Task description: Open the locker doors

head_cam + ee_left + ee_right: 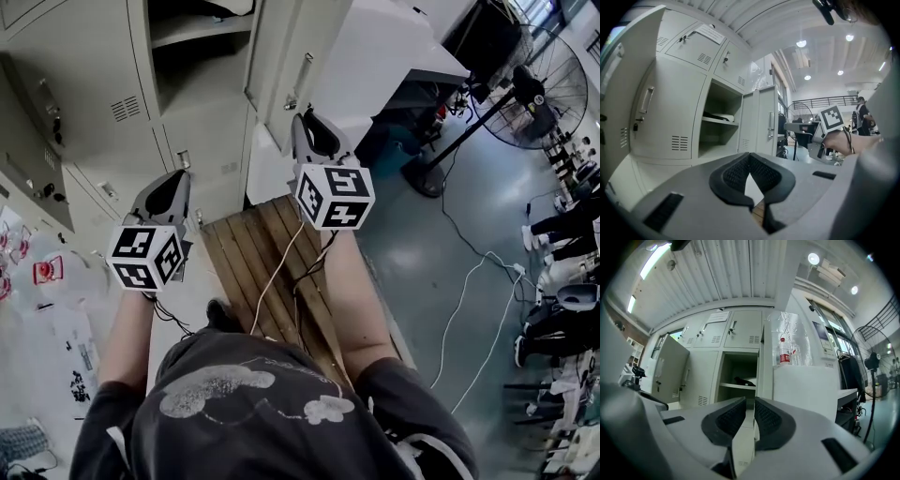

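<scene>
A light grey bank of lockers (94, 84) fills the wall ahead. One compartment (202, 56) stands open and has a shelf inside. Just to its right, an open locker door (281, 56) is swung out toward the person. A wooden pallet (272, 253) lies on the floor below. The right claw (751, 401) pinches the edge of this door. The left claw (750, 159) is pressed together, holds nothing, and is near the closed doors.

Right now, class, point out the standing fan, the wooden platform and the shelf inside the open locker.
standing fan (528, 91), head view, on its dark motor hub.
wooden platform (239, 267), head view, on a bare slat near its left side.
shelf (721, 121), left gripper view, on its front edge.
</scene>
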Demonstrator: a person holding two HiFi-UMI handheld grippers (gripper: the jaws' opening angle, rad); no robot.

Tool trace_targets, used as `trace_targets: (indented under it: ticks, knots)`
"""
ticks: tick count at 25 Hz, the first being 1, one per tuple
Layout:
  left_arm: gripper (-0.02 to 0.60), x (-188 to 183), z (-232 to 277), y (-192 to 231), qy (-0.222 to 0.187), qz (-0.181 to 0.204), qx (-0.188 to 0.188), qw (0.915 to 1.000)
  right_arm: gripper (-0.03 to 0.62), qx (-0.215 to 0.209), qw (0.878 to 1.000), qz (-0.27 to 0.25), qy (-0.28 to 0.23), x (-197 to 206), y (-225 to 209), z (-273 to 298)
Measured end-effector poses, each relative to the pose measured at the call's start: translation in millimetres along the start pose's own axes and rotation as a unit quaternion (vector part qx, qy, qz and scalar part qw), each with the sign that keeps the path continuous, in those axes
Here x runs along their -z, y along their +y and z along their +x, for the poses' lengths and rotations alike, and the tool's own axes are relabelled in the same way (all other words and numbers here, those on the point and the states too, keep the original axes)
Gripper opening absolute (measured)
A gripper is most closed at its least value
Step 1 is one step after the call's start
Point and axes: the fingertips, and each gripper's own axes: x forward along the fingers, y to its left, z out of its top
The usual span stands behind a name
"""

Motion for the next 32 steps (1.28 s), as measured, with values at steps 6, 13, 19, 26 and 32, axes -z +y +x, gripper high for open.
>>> trace_targets:
  ticks: [6, 13, 19, 26, 32]
  knots:
    - [0.009, 31, -43, -6, 0.019, -0.011, -0.029, 0.9993, 0.178, -0.057, 0.998, 0.016, 0.012, 21, 49, -24]
    - [0.009, 72, -95, 12, 0.056, -0.028, -0.067, 0.9958, 0.295, -0.120, 0.991, 0.034, 0.058, 73, 119, -30]
    - [0.009, 101, -110, 46, 0.081, -0.041, -0.078, 0.9928, 0.307, -0.142, 0.983, 0.045, 0.105, 122, 168, -23]
    - [0.009, 144, -97, 92, 0.122, -0.057, -0.053, 0.9894, 0.311, -0.139, 0.978, 0.059, 0.143, 174, 214, 18]
    - [0.009, 188, -89, 135, 0.161, -0.084, -0.040, 0.9825, 0.311, -0.126, 0.968, 0.088, 0.198, 236, 247, 38]
